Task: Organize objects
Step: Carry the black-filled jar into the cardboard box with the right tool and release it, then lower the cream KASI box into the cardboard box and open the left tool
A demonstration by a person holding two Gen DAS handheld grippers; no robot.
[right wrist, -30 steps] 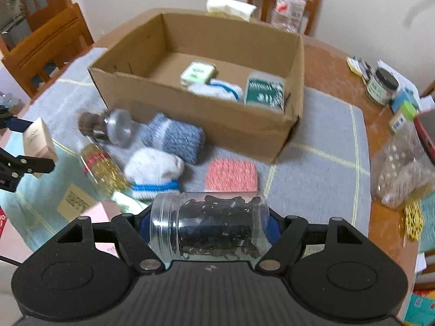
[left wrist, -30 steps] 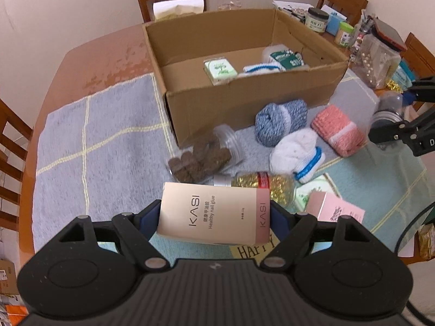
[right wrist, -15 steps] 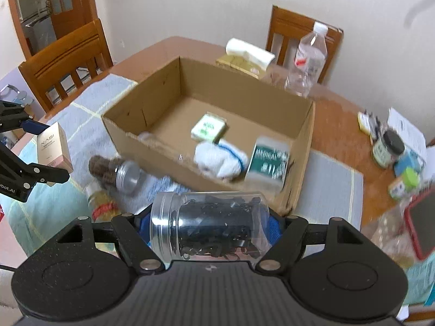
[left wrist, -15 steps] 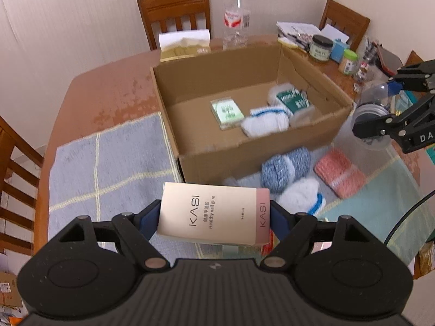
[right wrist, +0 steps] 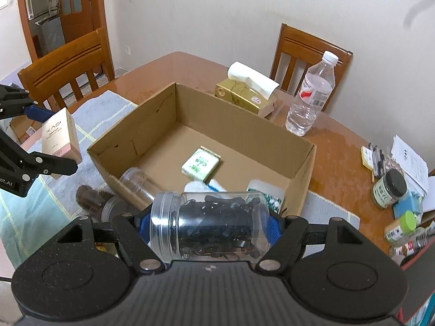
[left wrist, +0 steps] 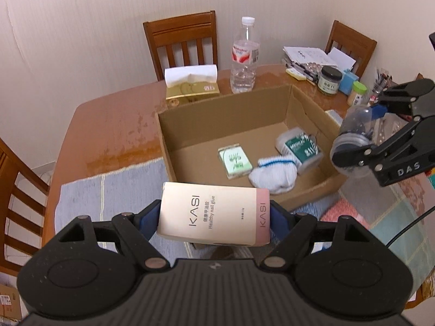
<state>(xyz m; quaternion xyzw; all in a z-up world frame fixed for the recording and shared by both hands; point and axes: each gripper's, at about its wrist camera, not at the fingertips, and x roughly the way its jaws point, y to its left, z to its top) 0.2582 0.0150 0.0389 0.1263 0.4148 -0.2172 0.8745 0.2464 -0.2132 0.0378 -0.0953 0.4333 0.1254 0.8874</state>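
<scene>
The left hand-held gripper squeezes a pink glue box by its ends, up beside the cardboard box on the table. The right hand-held gripper hugs a clear jar sideways, probably going inside too.

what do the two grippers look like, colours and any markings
Both the left gripper and right gripper are matte black plastic with ribbed bodies, round side discs, silver pivot pins and blue finger pads. White lettering reading DAS marks the right one; a thin black cable trails beneath it.
</scene>
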